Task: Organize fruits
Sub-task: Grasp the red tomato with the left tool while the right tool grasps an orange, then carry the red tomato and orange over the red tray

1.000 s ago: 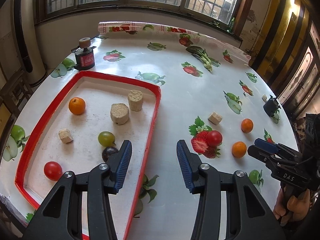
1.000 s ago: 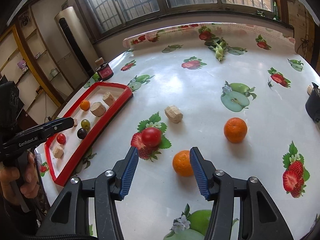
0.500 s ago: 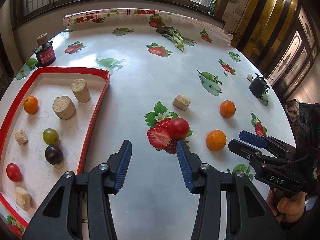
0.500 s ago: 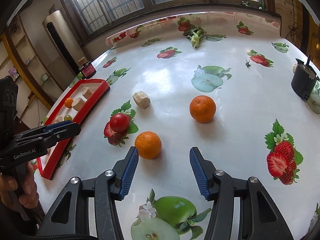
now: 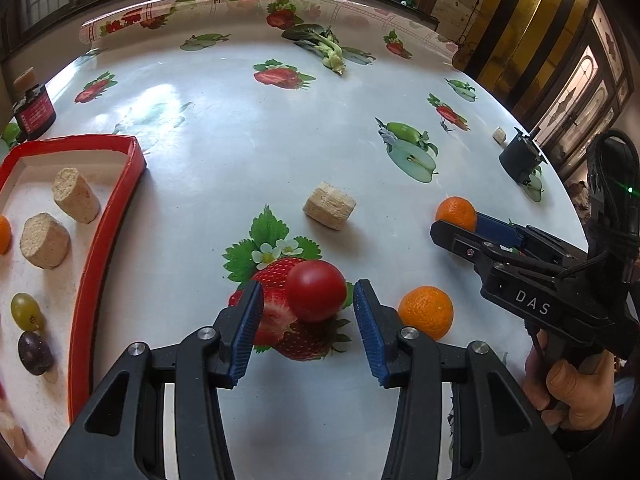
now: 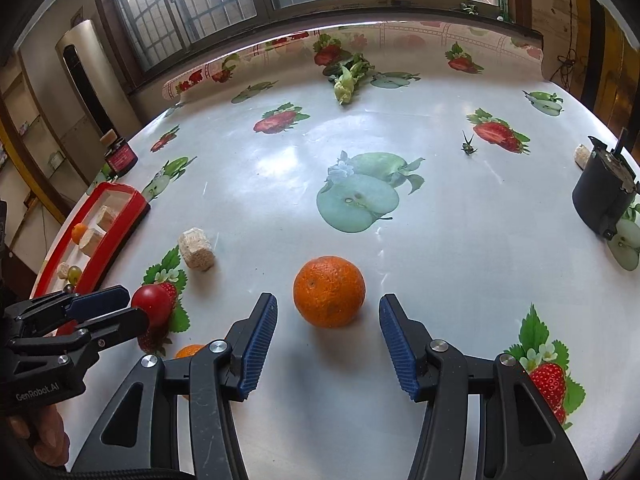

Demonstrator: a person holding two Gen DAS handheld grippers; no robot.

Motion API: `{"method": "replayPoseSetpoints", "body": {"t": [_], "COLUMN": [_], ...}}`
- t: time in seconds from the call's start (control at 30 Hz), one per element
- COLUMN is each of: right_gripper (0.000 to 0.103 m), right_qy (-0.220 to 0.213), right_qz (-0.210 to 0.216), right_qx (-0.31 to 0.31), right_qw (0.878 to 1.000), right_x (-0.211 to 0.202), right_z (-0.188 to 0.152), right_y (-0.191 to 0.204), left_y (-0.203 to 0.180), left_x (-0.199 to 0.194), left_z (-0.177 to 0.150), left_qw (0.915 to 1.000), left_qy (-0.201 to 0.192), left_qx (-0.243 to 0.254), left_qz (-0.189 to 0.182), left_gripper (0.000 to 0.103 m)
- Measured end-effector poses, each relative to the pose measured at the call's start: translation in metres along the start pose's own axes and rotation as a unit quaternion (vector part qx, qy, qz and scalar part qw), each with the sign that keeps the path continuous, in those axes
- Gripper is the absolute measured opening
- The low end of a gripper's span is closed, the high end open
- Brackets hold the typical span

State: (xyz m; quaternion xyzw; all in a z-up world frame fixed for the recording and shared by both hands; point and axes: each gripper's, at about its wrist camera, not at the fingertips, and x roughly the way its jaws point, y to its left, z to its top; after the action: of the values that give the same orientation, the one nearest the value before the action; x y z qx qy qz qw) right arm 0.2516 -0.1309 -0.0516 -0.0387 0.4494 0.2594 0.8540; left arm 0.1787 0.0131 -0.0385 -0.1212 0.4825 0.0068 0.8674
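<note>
So both hands are over the table, each lined up on a different fruit. The left gripper [image 5: 308, 312] has its jaws spread, and the red tomato [image 5: 316, 297] sits just beyond the blue pads, on top of a printed strawberry in the oilcloth; nothing is pinched. The right gripper [image 6: 328, 344] is likewise spread, with the far orange [image 6: 329, 297] resting on the cloth just ahead of its pads, clear of both. A second, nearer orange [image 5: 426, 317] lies between the two tools, right of the tomato. The red tray [image 5: 105, 240] stands at the left edge of the table, already holding a small orange, a green grape [image 5: 26, 312], a dark grape [image 5: 35, 353] and some cork-like blocks; another such block [image 5: 329, 205] lies loose on the cloth beyond the tomato.

The tomato looks smooth and glossy, so I'd guess it is slippery and soft-skinned, and round enough to roll off if nudged. It wants the pads across its widest middle, closed gently. The orange has a dimpled, duller peel that should grip better and take a firmer squeeze; again, its widest part is the place to hold. Both look light. The shiny cloth offers little friction, so a one-sided touch could send either fruit rolling away.
</note>
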Motion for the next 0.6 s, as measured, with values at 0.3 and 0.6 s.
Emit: {"method": "replayPoseSetpoints", "body": {"t": [0.3, 0.6], "right_gripper": [0.037, 0.036], "right_qy": [-0.015, -0.036], "right_qz": [-0.005, 0.021], "right_qx": [-0.004, -0.012], "right_qw": [1.000, 0.999], "right_x": [-0.002, -0.036], "right_z": [-0.001, -0.014], "right_y": [0.001, 0.023], "left_y": [-0.003, 0.008], "left_x": [-0.007, -0.039], "left_z": [-0.003, -0.016], "left_qw": [0.9998, 0.9993], "left_qy": [-0.012, -0.036], "left_qx": [0.013, 0.002], "left_qz": [-0.009, -0.007], "left_gripper": [0.028, 0.028]}}
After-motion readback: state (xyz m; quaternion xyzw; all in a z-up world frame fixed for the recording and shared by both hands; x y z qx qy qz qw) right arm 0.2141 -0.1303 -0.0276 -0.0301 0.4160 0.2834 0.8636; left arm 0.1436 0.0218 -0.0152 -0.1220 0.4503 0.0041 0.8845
